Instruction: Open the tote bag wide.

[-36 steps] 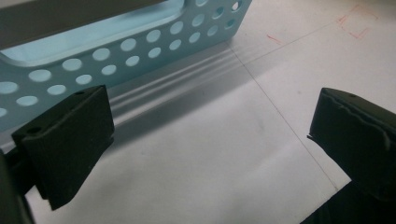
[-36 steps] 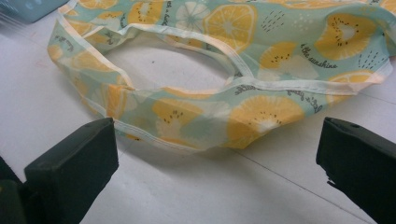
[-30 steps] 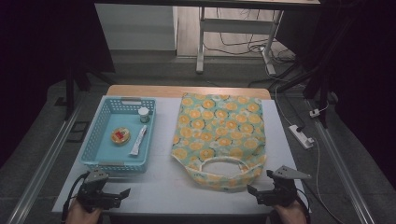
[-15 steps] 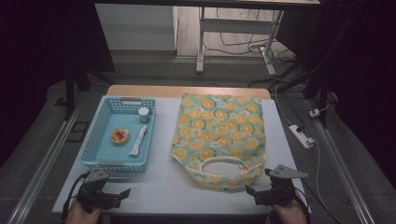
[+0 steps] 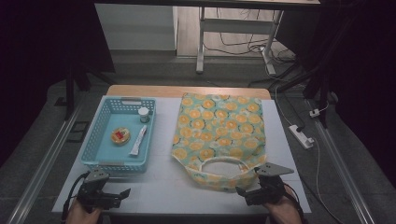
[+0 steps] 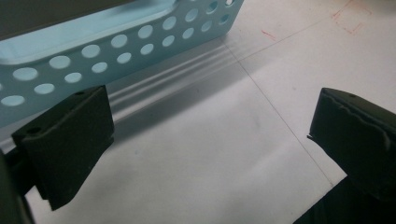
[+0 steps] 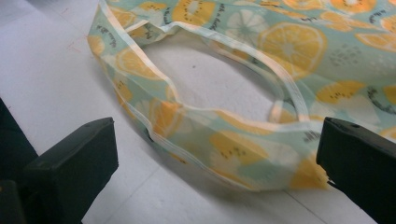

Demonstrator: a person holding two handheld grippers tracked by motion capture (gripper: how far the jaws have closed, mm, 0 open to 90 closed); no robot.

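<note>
Little is changing across the earlier frames: the right hand-held gripper [image 5: 245, 191] is edging a touch leftward along the bottom of the frame, toward the bag's handle, while everything else is keeping its place.

Occupying most of the picture, the white table [image 5: 163, 186] is carrying the fruit-print bag [image 5: 219, 130], which is lying flat at centre right, its looped handle [image 5: 219, 168] pointing toward the lower edge. At centre left the blue basket [image 5: 95, 154] is holding a small round tin [image 5: 120, 136], a white tube [image 5: 138, 141] and a little jar [image 5: 144, 114].

In the right gripper view, that hand-held gripper's jaws are standing wide apart with the near band of the handle [image 7: 224, 149] lying between them, not yet touched. The left hand-held gripper [image 5: 122, 193] is resting at lower left, jaws also spread and holding nothing, just in front of the basket wall [image 6: 116, 51].

Judging the step as grasping the handle to open the bag, the right hand-held gripper is needing to go low and straddle only the upper layer of the band, pinching at its middle so the mouth is lifting evenly rather than dragging the whole bag.
</note>
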